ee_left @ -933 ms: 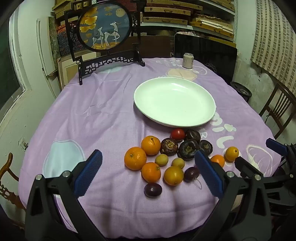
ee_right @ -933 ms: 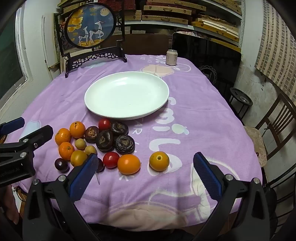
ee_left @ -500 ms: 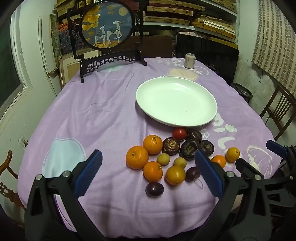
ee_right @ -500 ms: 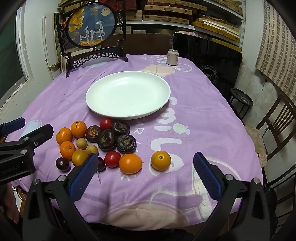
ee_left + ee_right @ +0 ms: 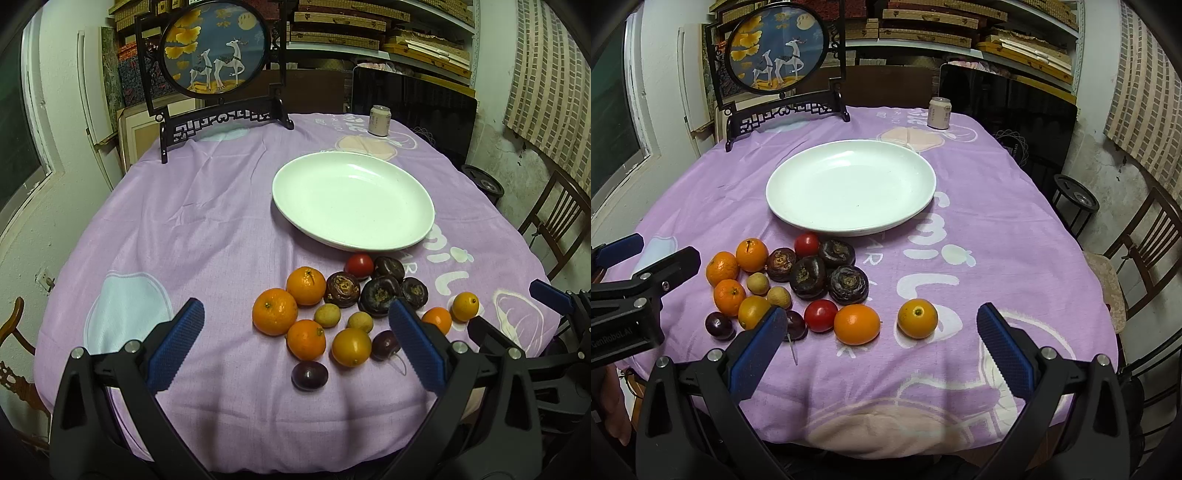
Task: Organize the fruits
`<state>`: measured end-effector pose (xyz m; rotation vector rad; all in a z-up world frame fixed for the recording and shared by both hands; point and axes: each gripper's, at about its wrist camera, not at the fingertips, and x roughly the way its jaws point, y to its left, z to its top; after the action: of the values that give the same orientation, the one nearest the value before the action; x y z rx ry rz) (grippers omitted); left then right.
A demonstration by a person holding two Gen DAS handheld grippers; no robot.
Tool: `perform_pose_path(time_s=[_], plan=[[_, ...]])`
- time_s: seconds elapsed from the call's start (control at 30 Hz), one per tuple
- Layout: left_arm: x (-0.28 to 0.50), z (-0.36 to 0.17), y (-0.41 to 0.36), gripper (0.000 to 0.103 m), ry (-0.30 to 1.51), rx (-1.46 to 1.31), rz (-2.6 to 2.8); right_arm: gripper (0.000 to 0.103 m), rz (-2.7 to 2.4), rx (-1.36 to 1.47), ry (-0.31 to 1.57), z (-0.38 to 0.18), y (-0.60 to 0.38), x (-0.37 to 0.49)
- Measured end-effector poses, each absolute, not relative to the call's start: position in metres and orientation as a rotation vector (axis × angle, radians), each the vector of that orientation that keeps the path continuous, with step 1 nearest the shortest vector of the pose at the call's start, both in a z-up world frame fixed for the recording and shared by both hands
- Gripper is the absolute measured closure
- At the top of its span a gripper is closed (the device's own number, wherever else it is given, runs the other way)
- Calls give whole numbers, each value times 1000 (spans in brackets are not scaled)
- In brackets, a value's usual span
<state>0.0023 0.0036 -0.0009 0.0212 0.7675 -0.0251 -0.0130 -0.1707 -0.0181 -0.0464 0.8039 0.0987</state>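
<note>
Plate (image 5: 851,186) sits mid-frame on the tablecloth (image 5: 979,229), nothing in it. Just below its near rim lies the fruit cluster (image 5: 783,284), spreading to lower left of the right wrist view. One round fruit (image 5: 917,318) lies apart, right of the cluster, with another (image 5: 857,324) between it and the group. Behind the plate, a can (image 5: 939,113) stands upper right of centre. A round framed screen (image 5: 777,51) stands at upper left, at the table's far edge. A chair (image 5: 1145,240) is at the right edge, beside the table.

One plate (image 5: 798,177), one can (image 5: 939,113), sixteen fruits (image 5: 809,277).
</note>
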Motion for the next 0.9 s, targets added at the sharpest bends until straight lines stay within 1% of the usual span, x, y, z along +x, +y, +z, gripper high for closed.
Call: perform_pose_path(time_s=[0.9], plan=[[1, -3, 4, 2, 770, 19, -26, 1, 107, -51, 804, -19, -169, -9]])
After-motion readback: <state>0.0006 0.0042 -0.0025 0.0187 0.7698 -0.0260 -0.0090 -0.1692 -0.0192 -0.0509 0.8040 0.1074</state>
